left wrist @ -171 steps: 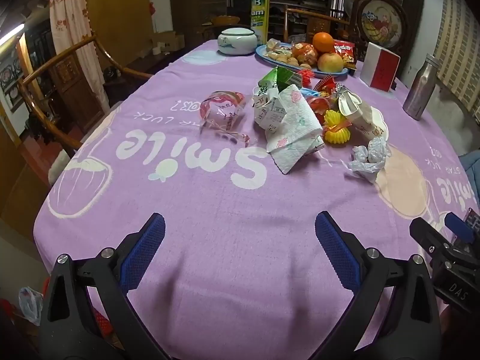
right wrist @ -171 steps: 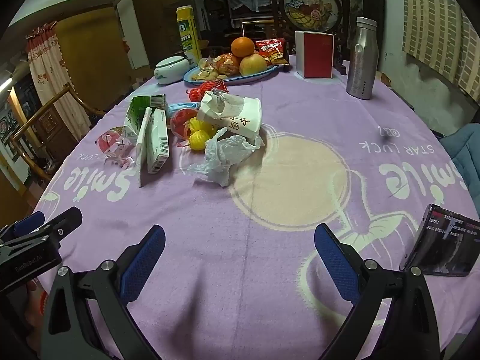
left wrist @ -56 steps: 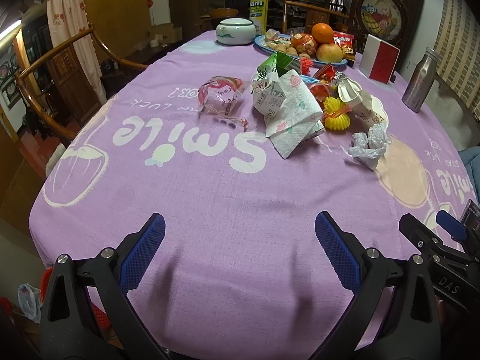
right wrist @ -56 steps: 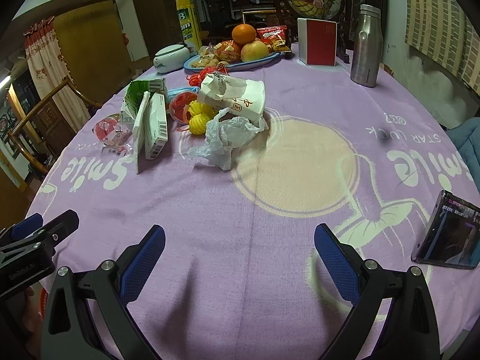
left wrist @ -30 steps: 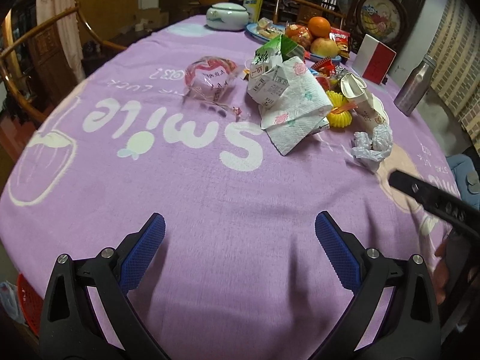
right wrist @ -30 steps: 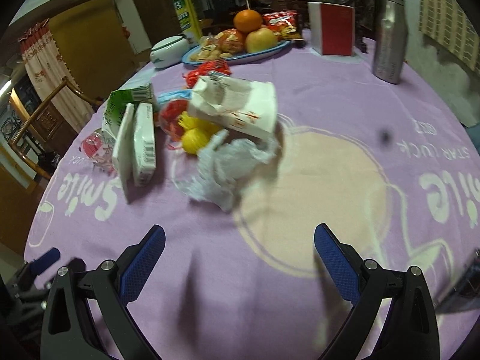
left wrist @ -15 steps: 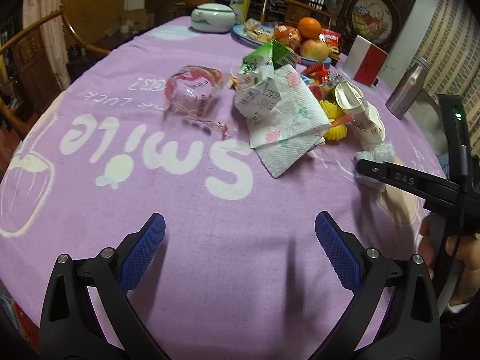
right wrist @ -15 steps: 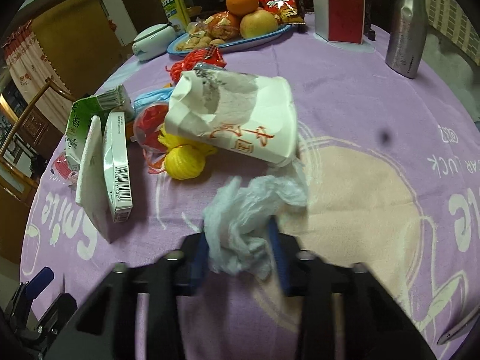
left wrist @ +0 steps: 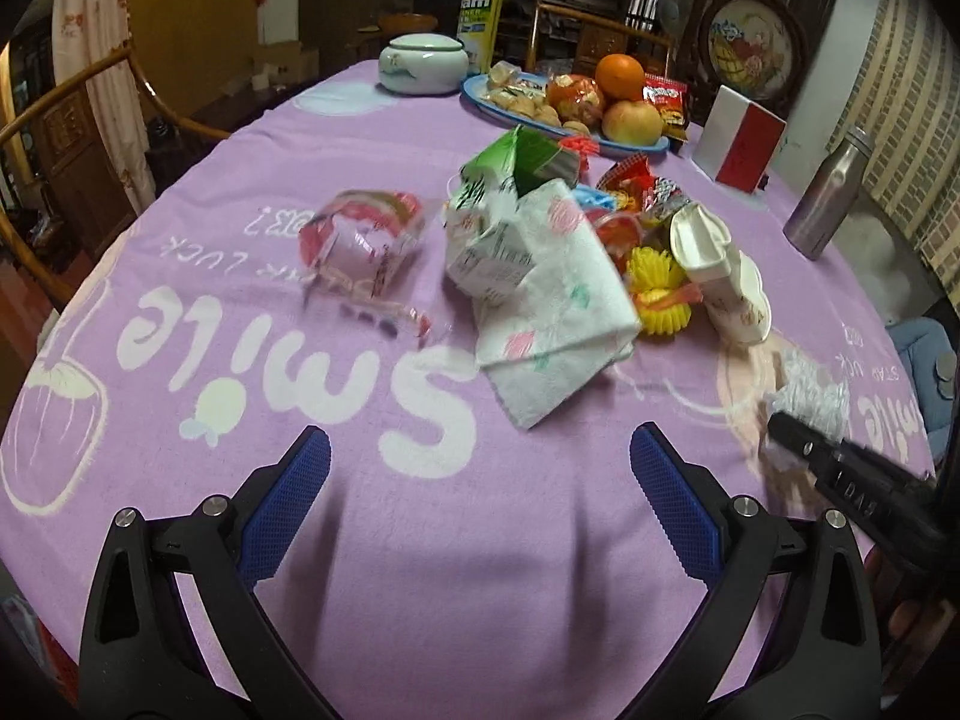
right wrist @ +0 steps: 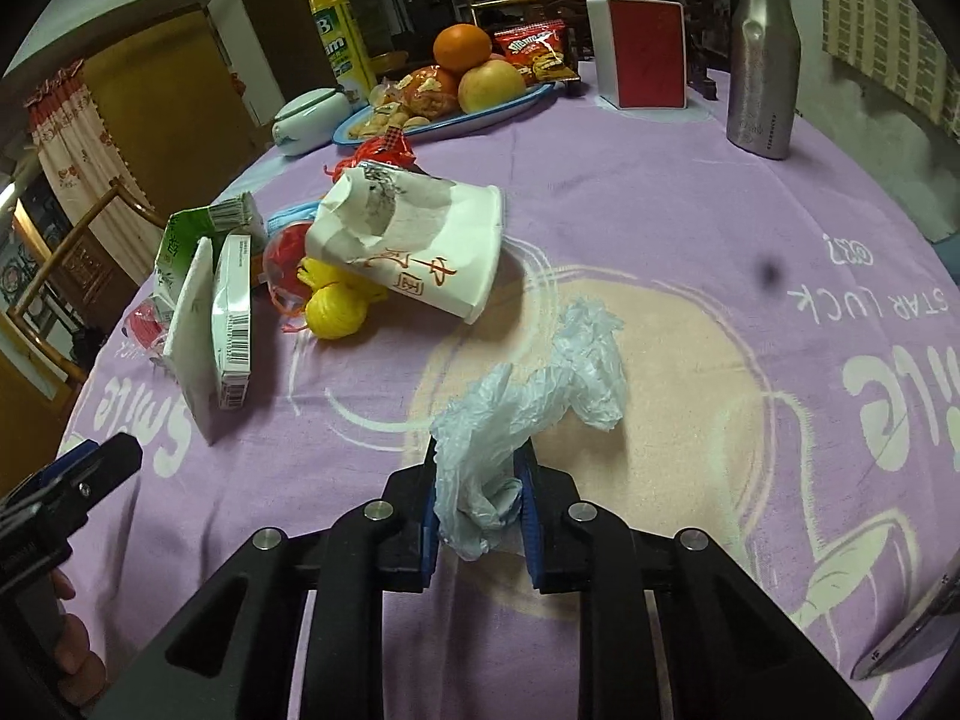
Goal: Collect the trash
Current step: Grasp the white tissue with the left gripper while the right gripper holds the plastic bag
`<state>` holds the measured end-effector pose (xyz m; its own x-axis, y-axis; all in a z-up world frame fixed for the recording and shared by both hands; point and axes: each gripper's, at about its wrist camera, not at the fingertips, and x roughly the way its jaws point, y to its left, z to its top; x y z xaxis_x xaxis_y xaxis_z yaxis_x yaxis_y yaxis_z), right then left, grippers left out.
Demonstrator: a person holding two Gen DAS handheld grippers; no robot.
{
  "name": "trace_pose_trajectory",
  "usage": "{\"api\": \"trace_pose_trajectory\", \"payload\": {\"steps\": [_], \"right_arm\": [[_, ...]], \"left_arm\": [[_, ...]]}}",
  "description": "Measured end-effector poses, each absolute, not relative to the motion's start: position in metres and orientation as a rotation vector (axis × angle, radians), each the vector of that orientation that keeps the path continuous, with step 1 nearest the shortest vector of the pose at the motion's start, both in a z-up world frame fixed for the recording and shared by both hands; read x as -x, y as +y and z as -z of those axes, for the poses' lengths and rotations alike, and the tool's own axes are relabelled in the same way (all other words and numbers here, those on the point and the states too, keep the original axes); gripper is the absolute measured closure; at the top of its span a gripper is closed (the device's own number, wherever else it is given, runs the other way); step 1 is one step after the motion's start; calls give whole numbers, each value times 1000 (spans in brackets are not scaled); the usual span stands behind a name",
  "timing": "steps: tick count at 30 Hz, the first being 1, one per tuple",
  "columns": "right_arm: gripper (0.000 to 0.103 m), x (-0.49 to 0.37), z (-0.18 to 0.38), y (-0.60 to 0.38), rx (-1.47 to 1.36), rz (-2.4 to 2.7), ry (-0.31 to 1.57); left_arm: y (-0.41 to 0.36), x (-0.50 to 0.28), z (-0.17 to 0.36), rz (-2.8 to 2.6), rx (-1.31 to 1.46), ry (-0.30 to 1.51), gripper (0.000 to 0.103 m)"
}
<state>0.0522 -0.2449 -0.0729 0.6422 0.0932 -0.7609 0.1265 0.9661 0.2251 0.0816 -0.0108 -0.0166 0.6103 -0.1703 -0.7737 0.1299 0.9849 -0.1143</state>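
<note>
Crumpled plastic bag (right wrist: 528, 402) pinched in right tongs (right wrist: 480, 516).

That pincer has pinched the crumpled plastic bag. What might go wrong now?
The right gripper holds only one end of the thin plastic bag; the rest trails loose on the tablecloth, so it may slip free or tear when lifted. The trailing end lies close to the tipped paper cup and might drag against it.

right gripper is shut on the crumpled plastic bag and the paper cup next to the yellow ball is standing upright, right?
Not quite: the paper cup lies on its side, as the right wrist view shows. The right gripper is shut on the plastic bag, and the yellow ball is beside the cup.
</note>
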Motion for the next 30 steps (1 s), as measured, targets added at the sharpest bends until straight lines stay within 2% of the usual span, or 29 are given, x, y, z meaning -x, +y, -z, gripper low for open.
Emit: {"api": "trace_pose_trajectory", "payload": {"steps": [7,13,20,30], "right_arm": [[81,-54,78,-250,-324,-55,863],[80,-53,79,-253,-352,-82,863],[80,-53,81,-254,-372,-101,868],[80,-53,81,-253,-376,-116,869]], "left_arm": [[-36,-107,-5,147,11,854,7],[-54,-140,5,148,-5,943,7],[-53,-157,25,90,-36,1023,7],[-25,-163,23,85,53,1011,7]]}}
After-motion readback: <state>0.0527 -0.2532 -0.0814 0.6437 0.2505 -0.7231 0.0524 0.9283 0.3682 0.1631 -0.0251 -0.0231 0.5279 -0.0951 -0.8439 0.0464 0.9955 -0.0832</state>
